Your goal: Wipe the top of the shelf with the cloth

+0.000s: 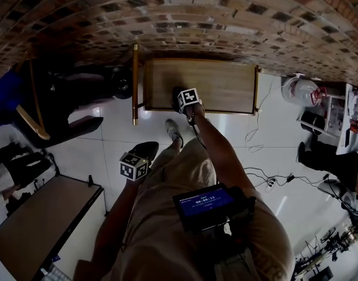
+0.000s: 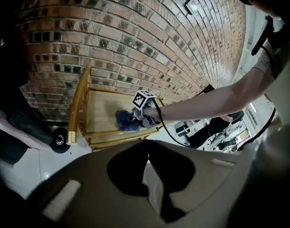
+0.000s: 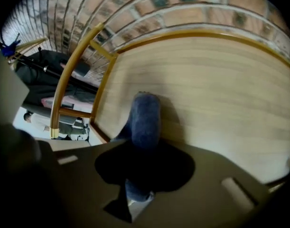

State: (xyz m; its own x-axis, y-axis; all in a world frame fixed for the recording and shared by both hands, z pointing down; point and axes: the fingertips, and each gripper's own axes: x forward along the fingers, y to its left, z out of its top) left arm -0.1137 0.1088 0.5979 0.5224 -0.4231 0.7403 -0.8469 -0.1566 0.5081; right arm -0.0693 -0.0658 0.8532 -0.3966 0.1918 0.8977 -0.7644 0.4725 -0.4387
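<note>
The wooden shelf top (image 1: 220, 84) stands against the brick wall, framed by a gold rail. A dark blue cloth (image 3: 145, 120) lies rolled on its front left part, pressed to the wood. My right gripper (image 3: 142, 175) is shut on the cloth's near end. In the head view this gripper (image 1: 184, 101) reaches over the shelf's front edge with the cloth (image 1: 177, 92) under it. The left gripper view shows the shelf (image 2: 99, 110), the cloth (image 2: 127, 120) and the right gripper (image 2: 135, 118) from the side. My left gripper (image 1: 133, 165) hangs back by the person's thigh; its jaws (image 2: 152, 184) look shut and empty.
A gold handle bar (image 1: 135, 84) runs along the shelf's left side. A black chair and bags (image 1: 61, 98) sit left of it. A wooden table (image 1: 38, 227) is at the lower left. Cables (image 1: 266, 180) trail on the white floor, and clutter (image 1: 319, 104) stands right.
</note>
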